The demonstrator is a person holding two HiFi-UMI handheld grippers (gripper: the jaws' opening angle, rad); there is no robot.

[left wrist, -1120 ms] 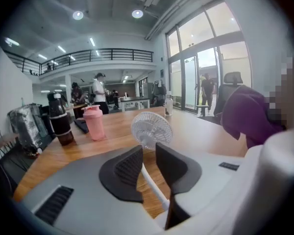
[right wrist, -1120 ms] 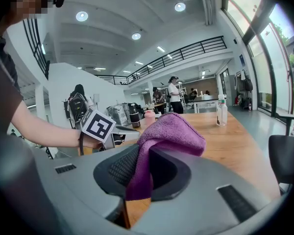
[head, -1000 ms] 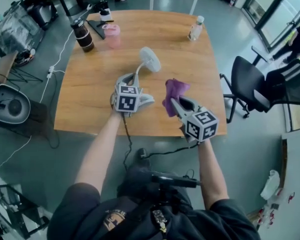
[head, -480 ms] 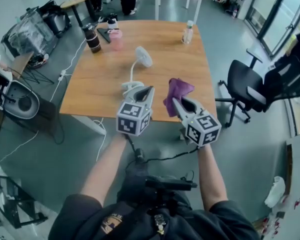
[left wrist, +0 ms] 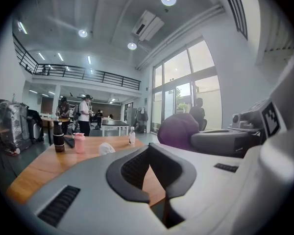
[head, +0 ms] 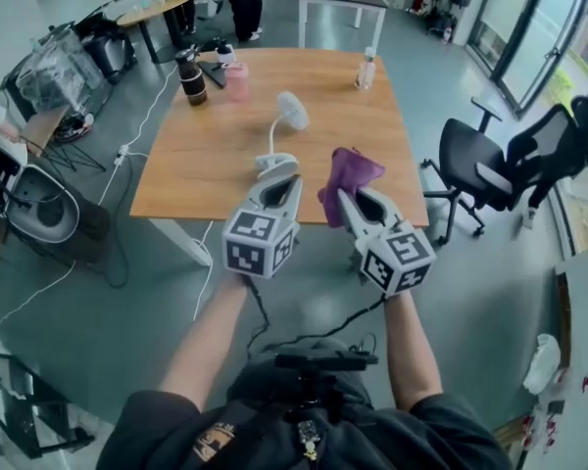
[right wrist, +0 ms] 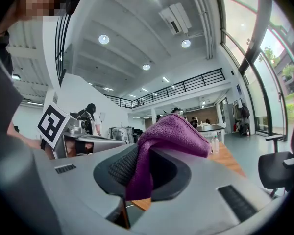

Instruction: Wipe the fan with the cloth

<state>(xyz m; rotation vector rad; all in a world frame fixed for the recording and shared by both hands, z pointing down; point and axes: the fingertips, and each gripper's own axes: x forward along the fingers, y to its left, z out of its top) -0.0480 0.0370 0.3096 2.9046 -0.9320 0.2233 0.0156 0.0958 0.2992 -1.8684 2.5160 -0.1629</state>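
The fan (head: 291, 112) stands free near the table's (head: 191, 169) near edge, so I hold the right gripper (head: 344, 197) clamped on the cloth (head: 352, 171), ready to wipe, while the left gripper (head: 290, 175) is closed and empty.

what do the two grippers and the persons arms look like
Both the left gripper and right gripper are light grey moulded shells with dark ribbed pads inside the jaws. Each carries a white cube printed with black square markers. Thin black cables trail from them toward the person's body. The person wears a dark short-sleeved top with a small print on the front.
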